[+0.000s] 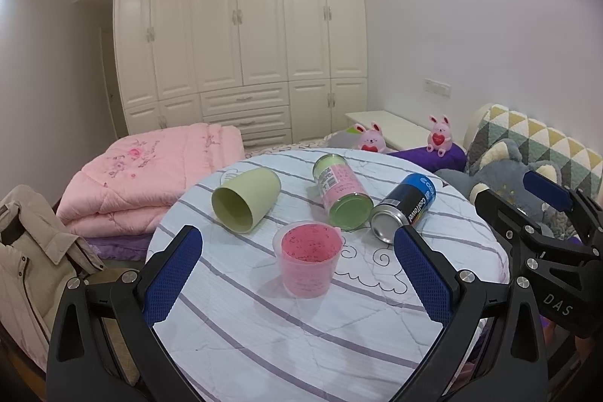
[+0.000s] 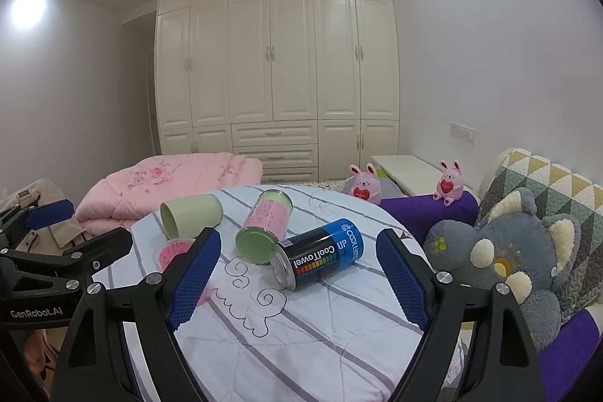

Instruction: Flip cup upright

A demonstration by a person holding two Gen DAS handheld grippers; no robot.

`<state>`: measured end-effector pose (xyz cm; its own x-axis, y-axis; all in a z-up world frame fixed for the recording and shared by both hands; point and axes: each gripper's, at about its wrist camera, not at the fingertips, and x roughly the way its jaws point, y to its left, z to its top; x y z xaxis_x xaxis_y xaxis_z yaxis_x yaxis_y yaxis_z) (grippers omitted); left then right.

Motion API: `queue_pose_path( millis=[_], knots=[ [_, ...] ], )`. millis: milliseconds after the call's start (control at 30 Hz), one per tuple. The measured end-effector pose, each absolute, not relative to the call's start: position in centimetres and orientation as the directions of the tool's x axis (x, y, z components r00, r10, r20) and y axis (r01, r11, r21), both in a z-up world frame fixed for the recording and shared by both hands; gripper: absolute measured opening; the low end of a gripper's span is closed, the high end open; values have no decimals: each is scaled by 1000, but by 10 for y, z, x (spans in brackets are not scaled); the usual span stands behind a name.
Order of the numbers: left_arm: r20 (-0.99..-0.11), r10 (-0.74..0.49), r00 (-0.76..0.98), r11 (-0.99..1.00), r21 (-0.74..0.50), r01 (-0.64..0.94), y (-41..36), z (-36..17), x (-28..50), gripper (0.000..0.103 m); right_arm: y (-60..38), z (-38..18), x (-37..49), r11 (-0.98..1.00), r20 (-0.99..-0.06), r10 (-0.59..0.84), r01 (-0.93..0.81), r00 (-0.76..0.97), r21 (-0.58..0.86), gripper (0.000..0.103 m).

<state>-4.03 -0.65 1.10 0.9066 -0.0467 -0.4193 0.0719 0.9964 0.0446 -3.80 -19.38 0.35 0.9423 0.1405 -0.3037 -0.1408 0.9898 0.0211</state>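
Round desk (image 1: pixel 339 345) with striped cloth. The green cup (image 1: pixel 245 200) lies on its side at far left, mouth toward the cameras. Pink measuring cup (image 1: pixel 308 262) stands upright; in the right wrist view a blue finger hides most of it. Left gripper (image 1: pixel 297 274) and right gripper (image 2: pixel 297 274): jaws spread wide, holding nothing.

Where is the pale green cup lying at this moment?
The pale green cup lies on its side at the far left of the round table, its mouth toward the cameras, behind the upright pink cup and left of the pink-and-green canister.
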Motion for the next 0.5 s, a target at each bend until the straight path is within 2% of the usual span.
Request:
queue_pose_path(
  millis=[500],
  knots=[
    [-406, -31, 913, 994, 80, 69, -11, 13, -40, 103, -192, 1, -37, 989, -312, 141, -144, 939, 13, 86]
  ],
)
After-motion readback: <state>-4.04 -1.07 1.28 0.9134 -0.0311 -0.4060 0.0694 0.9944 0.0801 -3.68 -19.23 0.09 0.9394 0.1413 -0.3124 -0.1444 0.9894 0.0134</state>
